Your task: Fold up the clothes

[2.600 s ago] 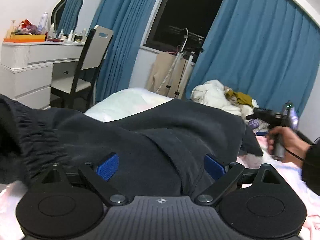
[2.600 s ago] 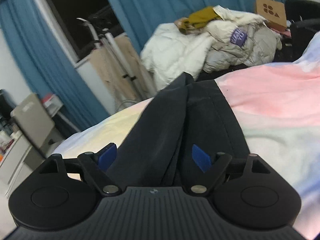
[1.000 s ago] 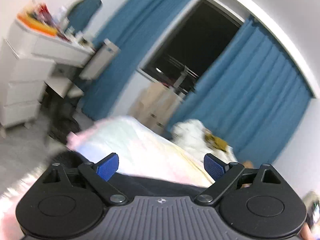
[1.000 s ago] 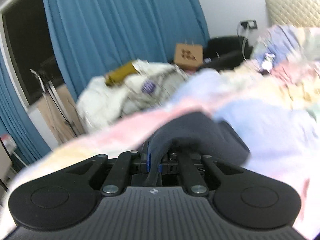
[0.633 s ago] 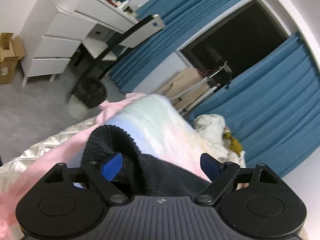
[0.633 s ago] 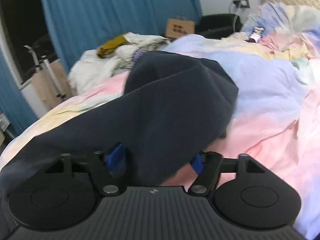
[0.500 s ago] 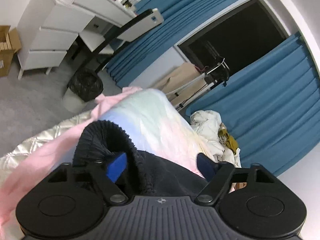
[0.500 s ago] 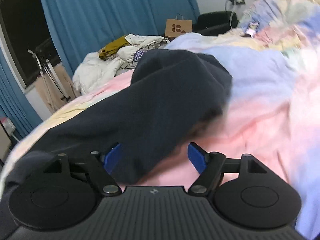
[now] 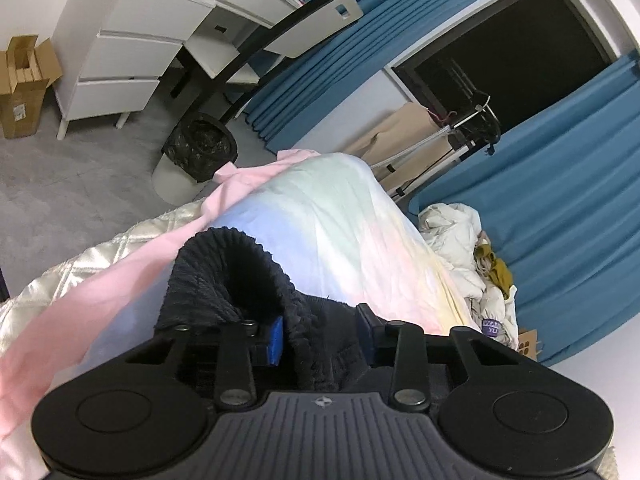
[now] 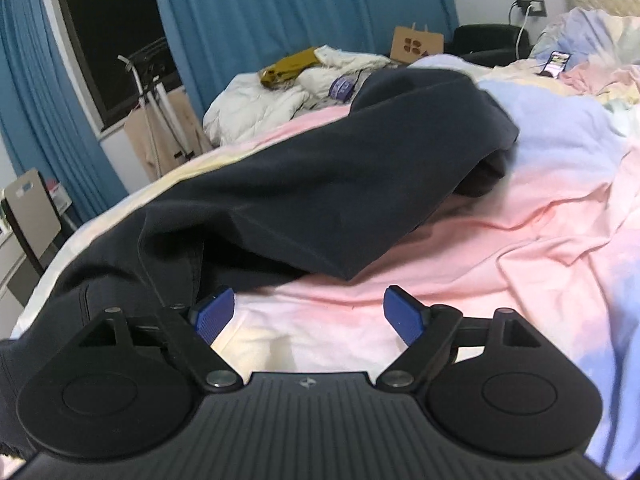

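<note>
The left gripper (image 9: 320, 334) has its blue pads drawn in on the ribbed elastic band of the dark trousers (image 10: 320, 184), a thick bunch of the knit standing up just ahead of and to the left of its fingers, though whether both pads press the cloth firmly cannot be told; the right gripper (image 10: 310, 312) stands spread wide with nothing between its pads, only the pastel bedsheet (image 10: 500, 260) lying ahead of it, while the dark cloth runs from beside its left finger away forward and to the right in a long doubled-over mound; the risks, as a judgement: the pinch on the band takes a rolled lump rather than a flat edge, so a pull could let layers slip out unevenly and skew any fold; the far end of the garment sits humped with a hollow under it, so pressing or dragging could crease it crooked; the loose sheet is wrinkled near the right tool and could be caught along with the trousers if the pads close low; the band lies close to the bed's edge ahead of the left tool, so a tug that way could slide cloth off toward the floor; counted: two grippers, one dark garment, one heap of pale clothes (image 10: 280, 100) far ahead, one bin (image 9: 196, 152), one chair (image 9: 288, 28)
</note>
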Demonstrator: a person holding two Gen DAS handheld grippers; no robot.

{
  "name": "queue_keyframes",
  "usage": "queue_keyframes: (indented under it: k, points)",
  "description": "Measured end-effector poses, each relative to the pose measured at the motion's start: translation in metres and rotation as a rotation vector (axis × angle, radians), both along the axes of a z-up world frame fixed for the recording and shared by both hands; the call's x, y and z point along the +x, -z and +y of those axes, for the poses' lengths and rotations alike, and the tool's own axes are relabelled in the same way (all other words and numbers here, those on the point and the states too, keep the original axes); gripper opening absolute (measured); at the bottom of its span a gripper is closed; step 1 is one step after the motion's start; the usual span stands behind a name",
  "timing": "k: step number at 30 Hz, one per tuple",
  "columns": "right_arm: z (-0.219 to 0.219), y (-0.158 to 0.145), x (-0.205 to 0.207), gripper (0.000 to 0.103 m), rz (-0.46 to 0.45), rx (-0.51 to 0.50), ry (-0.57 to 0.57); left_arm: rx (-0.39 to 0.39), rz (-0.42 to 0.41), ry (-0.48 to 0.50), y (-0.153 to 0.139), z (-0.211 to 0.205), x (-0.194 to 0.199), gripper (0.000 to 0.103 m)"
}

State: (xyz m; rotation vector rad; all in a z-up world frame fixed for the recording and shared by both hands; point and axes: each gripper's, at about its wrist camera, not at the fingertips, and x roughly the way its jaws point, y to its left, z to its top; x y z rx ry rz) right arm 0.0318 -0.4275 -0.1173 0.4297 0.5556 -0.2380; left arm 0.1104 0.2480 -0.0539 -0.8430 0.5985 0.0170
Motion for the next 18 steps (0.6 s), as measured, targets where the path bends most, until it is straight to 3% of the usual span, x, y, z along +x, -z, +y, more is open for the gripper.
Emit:
queue_keyframes:
  k: [6,7,10,14,18]
  points:
    - [0.011,0.011,0.015,0.084,0.004,-0.042,-0.057,0.061,-0.035,-0.014,0.001,-0.009,0.012,0.040]
    - [0.012,0.012,0.016,0.084,-0.003,-0.047,-0.063,0.071,-0.060,-0.017,-0.001,-0.012,0.010,0.036]
    - [0.012,0.010,0.015,0.084,-0.022,-0.050,-0.071,0.112,-0.129,-0.019,-0.009,-0.022,0.001,0.009]
    - [0.010,0.005,0.011,0.084,-0.052,-0.034,-0.061,0.179,-0.238,-0.004,-0.028,-0.043,-0.017,0.008]
    - [0.010,-0.004,0.002,0.084,-0.082,-0.029,-0.063,0.220,-0.393,0.110,-0.058,-0.073,-0.054,0.007]
